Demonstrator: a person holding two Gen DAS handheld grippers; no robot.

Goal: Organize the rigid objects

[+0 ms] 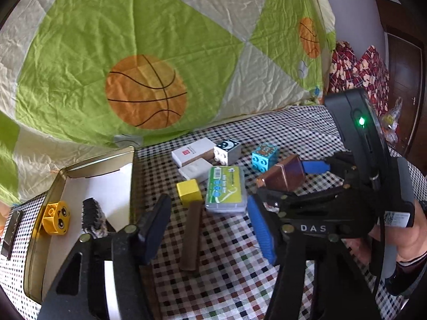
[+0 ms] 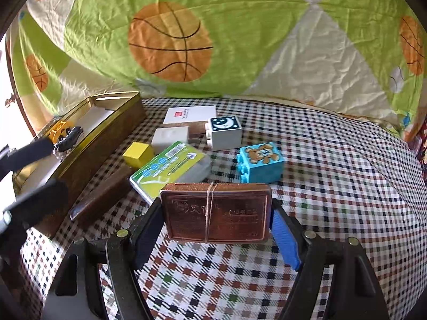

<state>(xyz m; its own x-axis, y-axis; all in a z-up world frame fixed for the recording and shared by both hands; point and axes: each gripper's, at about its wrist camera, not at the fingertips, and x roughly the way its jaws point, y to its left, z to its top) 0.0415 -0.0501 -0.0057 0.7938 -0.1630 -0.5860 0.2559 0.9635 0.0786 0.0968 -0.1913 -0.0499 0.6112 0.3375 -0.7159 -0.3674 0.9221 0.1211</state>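
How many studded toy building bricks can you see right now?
3: yellow face-printed brick inside the gold tin; white moon-printed brick and blue bear-printed brick on the checked cloth. The tin may hide others.

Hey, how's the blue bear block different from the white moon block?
The bear block is light blue with a brown teddy on top; the moon block is white with a dark panel showing a crescent and stars. The bear block stands alone on the checked cloth, while the moon block sits against the white boxes. Both are toy bricks lying with their studs sideways.
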